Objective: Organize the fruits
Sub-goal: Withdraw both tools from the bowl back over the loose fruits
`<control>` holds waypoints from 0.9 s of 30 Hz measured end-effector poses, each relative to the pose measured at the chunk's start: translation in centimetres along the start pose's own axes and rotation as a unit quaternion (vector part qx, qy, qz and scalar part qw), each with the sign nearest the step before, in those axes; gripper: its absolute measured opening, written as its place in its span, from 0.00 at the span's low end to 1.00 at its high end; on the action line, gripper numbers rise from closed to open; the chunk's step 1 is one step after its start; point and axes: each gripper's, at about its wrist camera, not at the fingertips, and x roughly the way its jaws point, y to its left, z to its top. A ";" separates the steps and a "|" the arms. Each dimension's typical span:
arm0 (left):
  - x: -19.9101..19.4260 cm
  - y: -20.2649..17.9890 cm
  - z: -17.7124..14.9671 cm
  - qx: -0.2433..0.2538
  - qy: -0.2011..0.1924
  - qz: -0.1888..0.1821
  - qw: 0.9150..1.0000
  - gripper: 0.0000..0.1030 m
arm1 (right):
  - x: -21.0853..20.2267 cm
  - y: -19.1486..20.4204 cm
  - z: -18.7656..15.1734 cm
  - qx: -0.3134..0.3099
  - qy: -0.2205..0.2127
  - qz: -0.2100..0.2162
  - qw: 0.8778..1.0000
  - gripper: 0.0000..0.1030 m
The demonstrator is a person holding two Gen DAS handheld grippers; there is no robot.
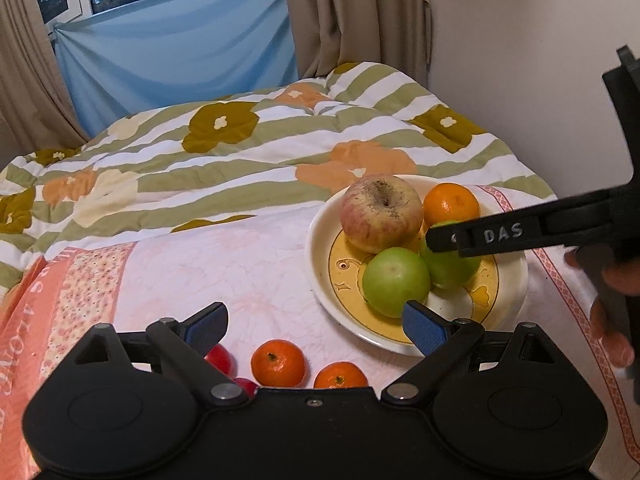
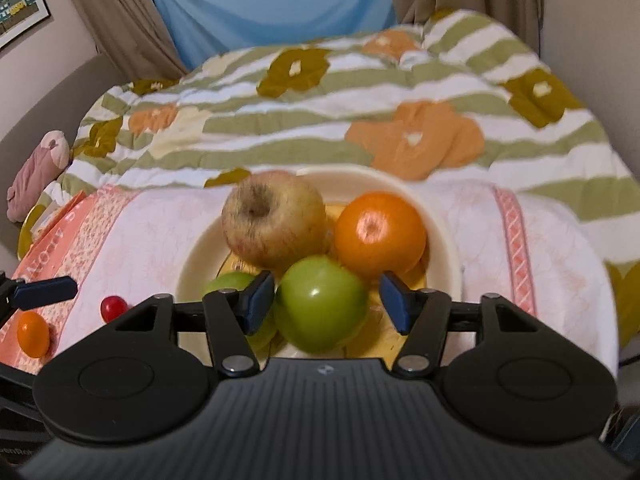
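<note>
Green apple (image 2: pixel 320 304) on plate (image 2: pixel 444 232), centre frame, between wide right gripper (image 2: pixel 326 300) fingers, seemingly just placed; left gripper (image 1: pixel 316 320) wide, next likely tangerine (image 1: pixel 278 362) pickup.

The left tongs (image 1: pixel 316 322) hide part of two red fruits (image 1: pixel 220 358); the right-wrist view is motion-blurred.
</note>
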 end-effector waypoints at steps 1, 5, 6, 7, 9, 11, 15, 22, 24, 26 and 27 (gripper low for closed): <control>-0.2 0.0 -0.1 -0.001 0.000 0.001 1.000 0.93 | -0.1 0.1 0.0 -0.005 0.008 -0.003 1.000 0.93; -0.9 -0.2 -0.4 -0.007 -0.005 0.000 1.000 0.93 | -1.2 0.0 -0.3 -0.005 0.009 -0.004 1.000 1.00; -1.0 -0.3 -0.4 -0.007 -0.006 -0.001 1.000 0.93 | -1.5 0.0 -0.4 -0.005 0.009 -0.006 1.000 1.00; -1.3 -0.4 -0.4 -0.007 -0.008 -0.001 1.000 0.93 | -1.8 0.0 -0.4 -0.006 0.008 -0.009 1.000 1.00; -1.7 -0.6 -0.3 -0.007 -0.011 0.001 1.000 0.93 | -2.4 0.2 -0.4 -0.010 0.005 -0.014 1.000 1.00; -2.4 -0.6 -0.2 -0.009 -0.017 0.003 1.000 0.93 | -3.2 0.4 -0.3 -0.014 0.000 -0.016 1.000 1.00; -4.4 -0.5 0.0 -0.015 -0.029 0.008 0.999 0.93 | -5.2 1.0 -0.2 -0.022 -0.008 -0.019 1.000 1.00; -9.3 0.1 0.1 -0.028 -0.057 0.017 0.998 0.93 | -10.1 2.4 0.0 -0.025 -0.029 -0.021 0.999 1.00; -10.6 0.4 -0.1 -0.031 -0.065 0.023 0.997 0.93 | -11.5 2.8 0.0 -0.026 -0.036 -0.021 0.999 1.00; -11.7 0.7 -0.2 -0.034 -0.070 0.026 0.997 0.94 | -12.8 3.3 0.0 -0.026 -0.045 -0.022 0.998 1.00; -12.3 0.9 -0.4 -0.036 -0.074 0.029 0.996 0.94 | -13.3 3.5 0.0 -0.025 -0.048 -0.022 0.998 1.00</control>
